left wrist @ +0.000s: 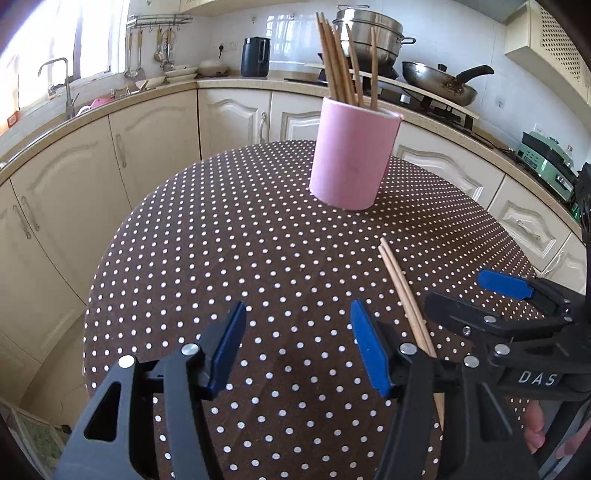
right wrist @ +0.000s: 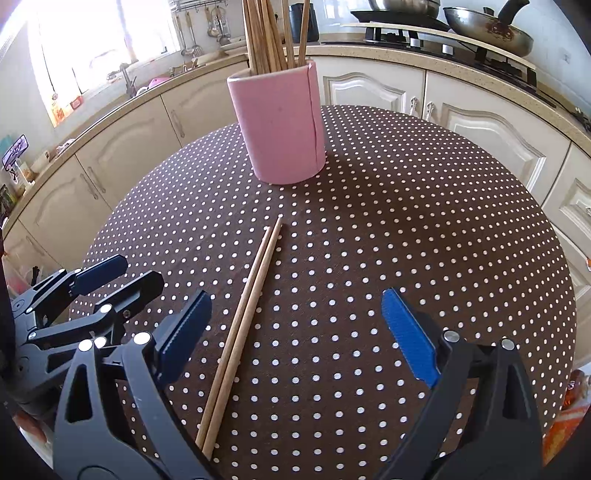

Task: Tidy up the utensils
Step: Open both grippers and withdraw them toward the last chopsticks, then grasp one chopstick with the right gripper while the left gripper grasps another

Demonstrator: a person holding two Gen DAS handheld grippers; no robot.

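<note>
A pink cup [left wrist: 351, 155] holding several wooden chopsticks [left wrist: 338, 59] stands at the far side of a round table with a brown white-dotted cloth [left wrist: 221, 258]. It also shows in the right wrist view [right wrist: 280, 122]. A pair of loose chopsticks [right wrist: 243, 321] lies flat on the cloth, between the jaws of my right gripper [right wrist: 295, 332], which is open above them. In the left wrist view the pair [left wrist: 406, 295] lies just right of my open, empty left gripper [left wrist: 297, 343]. Each gripper shows in the other's view: the right [left wrist: 491, 295] and the left [right wrist: 122, 273].
Cream kitchen cabinets and a counter [left wrist: 155, 96] curve around behind the table. On the counter are a sink with tap [left wrist: 59, 85], a dark kettle [left wrist: 255, 57], a steamer pot [left wrist: 369, 33] and a frying pan [left wrist: 439, 85] on the stove.
</note>
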